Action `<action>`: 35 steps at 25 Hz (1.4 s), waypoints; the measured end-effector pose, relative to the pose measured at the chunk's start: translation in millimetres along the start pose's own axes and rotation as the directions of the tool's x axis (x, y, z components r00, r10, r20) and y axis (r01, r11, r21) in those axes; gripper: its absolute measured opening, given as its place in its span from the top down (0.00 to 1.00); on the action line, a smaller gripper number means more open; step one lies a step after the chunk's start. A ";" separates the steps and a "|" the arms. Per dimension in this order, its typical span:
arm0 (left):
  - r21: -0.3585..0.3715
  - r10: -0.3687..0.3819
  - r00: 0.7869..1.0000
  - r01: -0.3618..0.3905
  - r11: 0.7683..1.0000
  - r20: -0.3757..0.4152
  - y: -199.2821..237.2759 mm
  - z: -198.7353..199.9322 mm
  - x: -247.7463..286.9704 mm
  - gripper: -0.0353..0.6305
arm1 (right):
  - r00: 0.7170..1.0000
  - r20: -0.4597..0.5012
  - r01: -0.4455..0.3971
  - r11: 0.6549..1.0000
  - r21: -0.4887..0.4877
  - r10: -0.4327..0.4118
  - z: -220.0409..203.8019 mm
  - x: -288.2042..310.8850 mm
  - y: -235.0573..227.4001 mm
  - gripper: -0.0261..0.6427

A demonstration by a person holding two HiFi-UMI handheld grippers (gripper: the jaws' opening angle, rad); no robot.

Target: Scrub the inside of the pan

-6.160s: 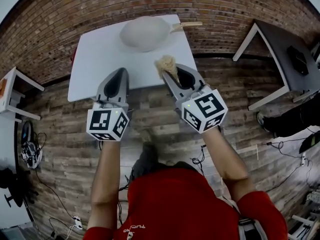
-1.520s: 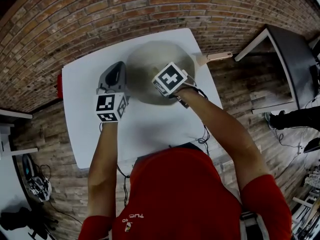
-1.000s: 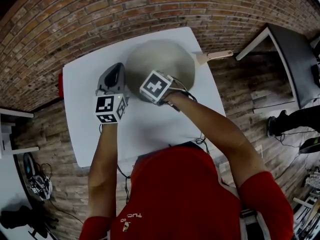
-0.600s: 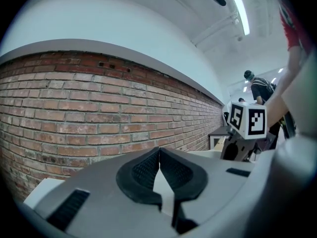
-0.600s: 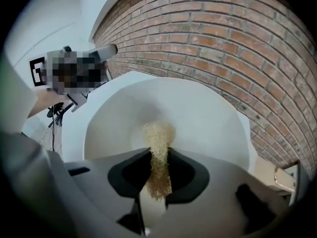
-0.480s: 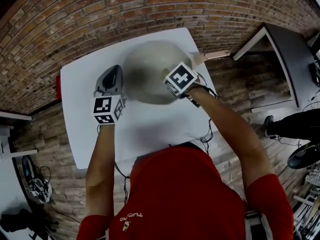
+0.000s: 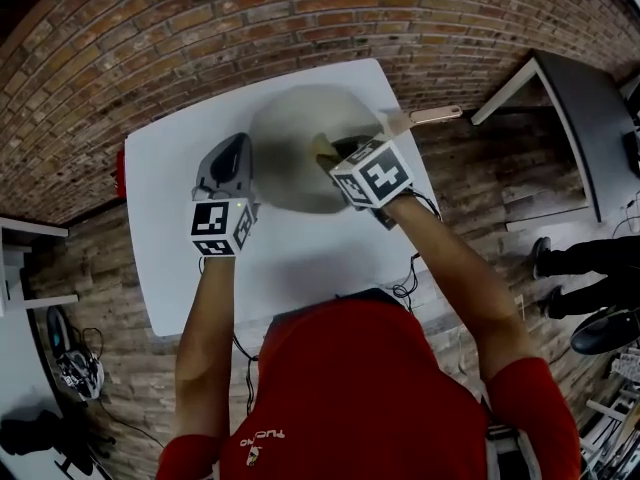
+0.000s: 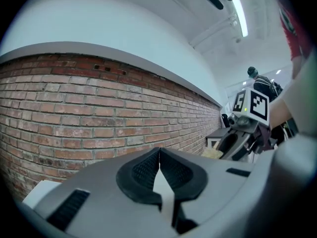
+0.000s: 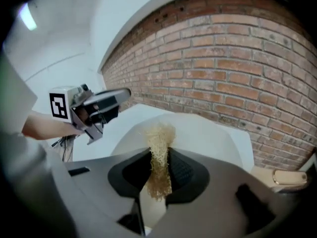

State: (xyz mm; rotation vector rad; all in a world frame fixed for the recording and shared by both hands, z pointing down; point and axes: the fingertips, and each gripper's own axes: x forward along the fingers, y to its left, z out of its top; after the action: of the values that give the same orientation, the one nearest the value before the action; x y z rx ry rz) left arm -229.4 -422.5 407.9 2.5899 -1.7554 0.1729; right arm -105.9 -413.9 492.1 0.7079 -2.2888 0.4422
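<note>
Our right claw (image 7: 330, 154) hovers in the head view over the near-right side of the pan (image 7: 290, 123), far on the table (image 7: 300, 258); the left gripper view shows the left claw (image 8: 159, 165) pinched together, empty; the right gripper view shows the scrubber (image 9: 159, 150) clamped, so we should press down, circling wall to wall.

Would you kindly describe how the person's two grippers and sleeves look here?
The left gripper and right gripper are alike: pale grey moulded bodies, black ribbed jaw pads, and a white cube with black square markers at the rear. The person wears a red top whose sleeves leave the forearms bare.
</note>
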 end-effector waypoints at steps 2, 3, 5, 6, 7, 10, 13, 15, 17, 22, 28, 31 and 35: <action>-0.008 0.008 1.000 -0.008 1.000 0.021 -8.8 13.9 -4.0 0.92 | 0.987 0.157 -0.020 1.000 -0.021 0.023 22.6 -17.9 9.2 0.83; -0.014 0.013 0.999 -0.013 1.000 0.032 -13.6 21.3 -6.4 0.92 | 0.973 0.227 -0.020 0.999 -0.032 0.027 32.1 -28.1 12.4 0.83; -0.027 0.026 0.998 -0.024 0.999 0.053 -23.8 35.8 -11.3 0.92 | 0.940 0.339 -0.011 0.999 -0.051 0.028 47.0 -48.2 16.2 0.83; -0.033 0.033 0.998 -0.031 0.999 0.061 -29.0 42.2 -13.6 0.92 | 0.923 0.383 -0.006 0.998 -0.061 0.029 52.9 -57.0 17.7 0.83; -0.038 0.041 0.997 -0.038 0.999 0.068 -34.4 47.9 -15.9 0.92 | 0.906 0.421 -0.002 0.997 -0.071 0.032 58.2 -64.8 19.2 0.83; -0.045 0.047 0.995 -0.043 0.998 0.083 -53.0 62.1 -21.5 0.93 | 0.854 0.519 0.010 0.996 -0.094 0.041 71.2 -85.3 22.4 0.83; -0.045 0.041 0.994 -0.037 0.998 0.106 -71.4 73.4 -26.0 0.92 | 0.795 0.605 0.020 0.995 -0.095 0.042 81.7 -106.3 20.7 0.83; -0.045 0.037 0.992 -0.032 0.998 0.117 -81.8 78.7 -30.7 0.92 | 0.756 0.653 0.011 0.996 -0.091 0.052 84.4 -120.6 22.4 0.83; -0.045 0.031 0.991 -0.025 0.999 0.128 -91.5 84.1 -34.9 0.92 | 0.718 0.692 -0.003 0.995 -0.100 0.072 84.8 -134.2 26.5 0.83; -0.042 -0.005 0.989 0.011 0.999 0.145 -113.5 92.8 -45.4 0.92 | 0.658 0.742 -0.040 0.991 -0.131 0.125 80.0 -156.6 43.1 0.83; -0.054 -0.028 0.988 0.037 0.998 0.155 -121.6 91.8 -51.0 0.92 | 0.651 0.747 -0.026 0.987 -0.159 0.138 73.6 -159.0 56.1 0.83; -0.068 -0.030 0.986 0.041 0.997 0.162 -117.7 91.1 -50.4 0.92 | 0.653 0.746 -0.013 0.987 -0.160 0.130 74.5 -156.3 57.4 0.83; -0.077 -0.035 0.986 0.048 0.996 0.164 -113.4 89.7 -47.1 0.93 | 0.657 0.744 -0.006 0.987 -0.162 0.126 76.4 -153.0 56.7 0.83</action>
State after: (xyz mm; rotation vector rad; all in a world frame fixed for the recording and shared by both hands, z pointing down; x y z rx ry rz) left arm -133.8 -342.8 320.4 2.6471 -1.7138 -0.1107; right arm -85.5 -350.7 324.6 0.8380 -3.1042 -0.0313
